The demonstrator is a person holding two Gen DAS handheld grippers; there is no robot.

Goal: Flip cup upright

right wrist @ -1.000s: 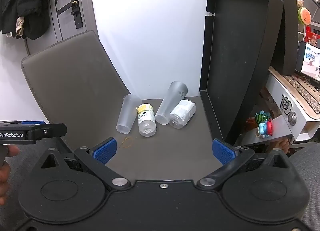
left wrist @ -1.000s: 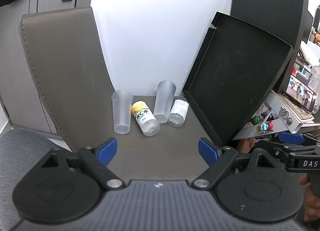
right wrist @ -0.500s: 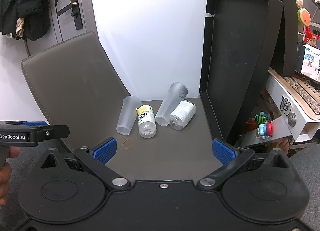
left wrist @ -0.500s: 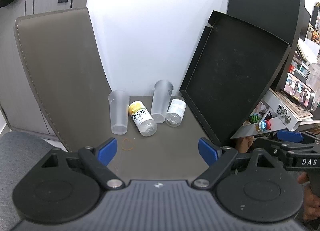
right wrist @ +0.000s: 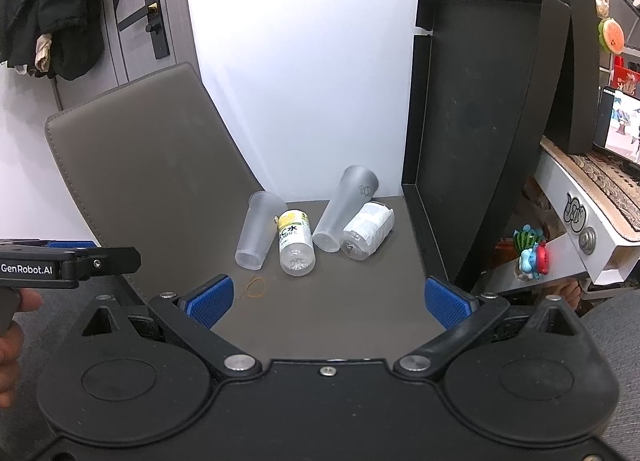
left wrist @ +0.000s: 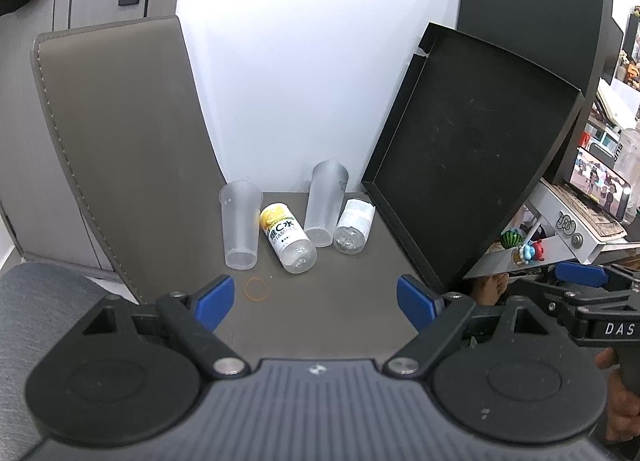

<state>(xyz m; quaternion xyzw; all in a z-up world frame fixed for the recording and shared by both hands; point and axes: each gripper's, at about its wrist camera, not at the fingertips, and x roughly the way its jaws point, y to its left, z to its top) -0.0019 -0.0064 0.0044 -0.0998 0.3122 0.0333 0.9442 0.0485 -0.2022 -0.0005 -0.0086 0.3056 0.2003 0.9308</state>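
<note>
Although two frosted translucent plastic cups lie on the dark grey counter, neither stands upright: the left cup [left wrist: 240, 224] rests beside a yellow-capped clear vitamin bottle [left wrist: 288, 238], and the right cup [left wrist: 325, 203] lies against a white-labelled clear bottle [left wrist: 354, 226], all close to the white wall. Each cup looks light, thin-walled and slippery, likely to buckle, so a gentle hold across the middle of the body seems safest. An orange rubber band [left wrist: 256, 288] lies nearer. The left hand-held gripper [left wrist: 314, 298] and right hand-held gripper [right wrist: 328, 299] hover well apart from the cups, jaws spread wide, holding nothing.
</note>
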